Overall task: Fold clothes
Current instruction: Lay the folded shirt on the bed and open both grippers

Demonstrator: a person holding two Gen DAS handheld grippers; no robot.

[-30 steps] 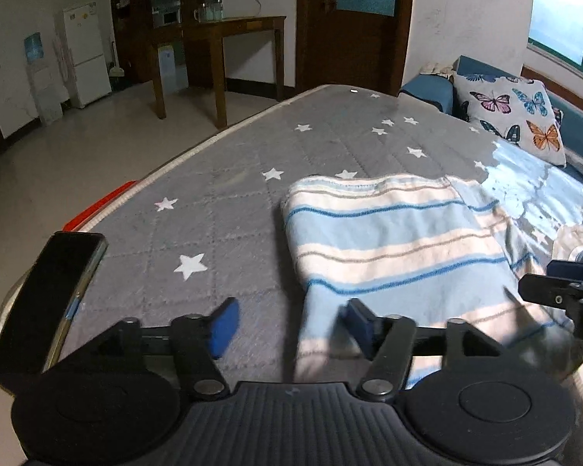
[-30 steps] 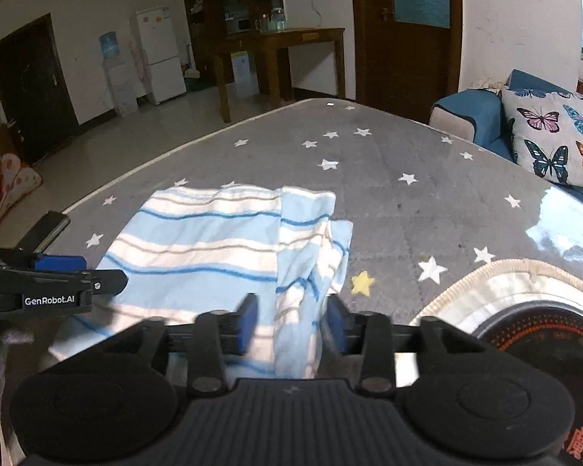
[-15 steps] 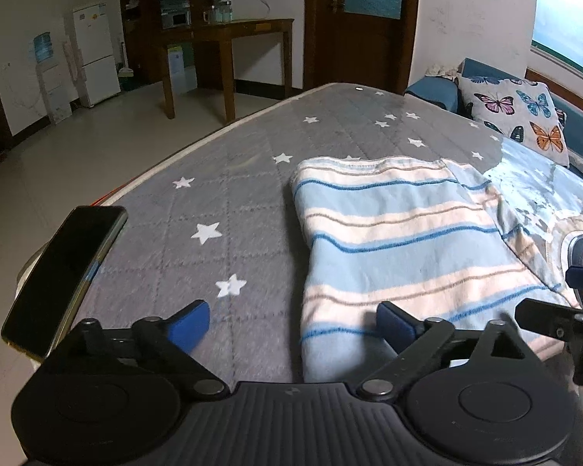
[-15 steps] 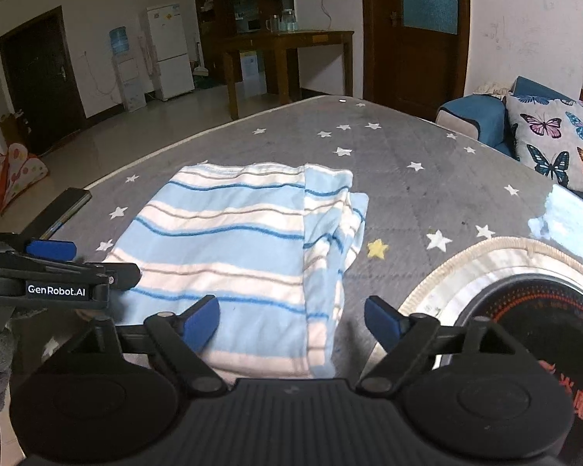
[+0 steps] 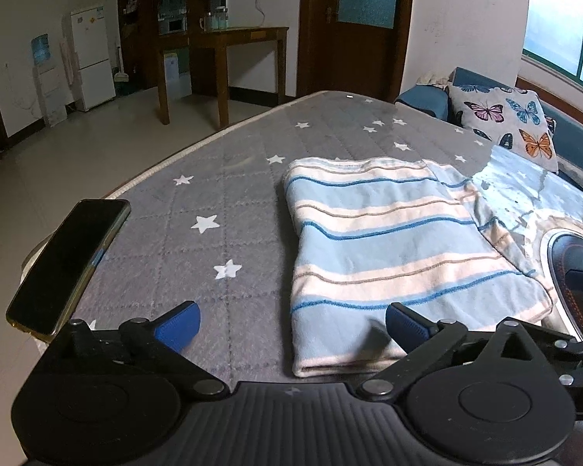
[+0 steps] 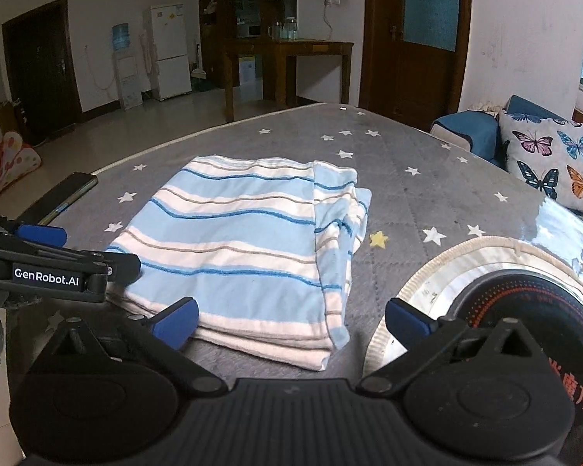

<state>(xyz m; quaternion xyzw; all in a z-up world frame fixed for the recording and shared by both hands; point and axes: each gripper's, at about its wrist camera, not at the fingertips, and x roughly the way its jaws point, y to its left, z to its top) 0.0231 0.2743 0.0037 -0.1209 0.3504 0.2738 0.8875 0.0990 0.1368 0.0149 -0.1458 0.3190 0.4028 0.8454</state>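
Left gripper [image 5: 293, 326] jaws spread wide, holding nothing, hovering over the near left corner of the folded striped cloth [image 5: 388, 240]. Right gripper [image 6: 291, 322] jaws equally wide, empty, above the cloth's near right corner. Cloth lies flat on the star-print desk [image 5: 221, 178], a loose flap along its right side. Phone [image 5: 68, 264] at the desk's left edge, round mat [image 6: 497, 272] just right of the cloth
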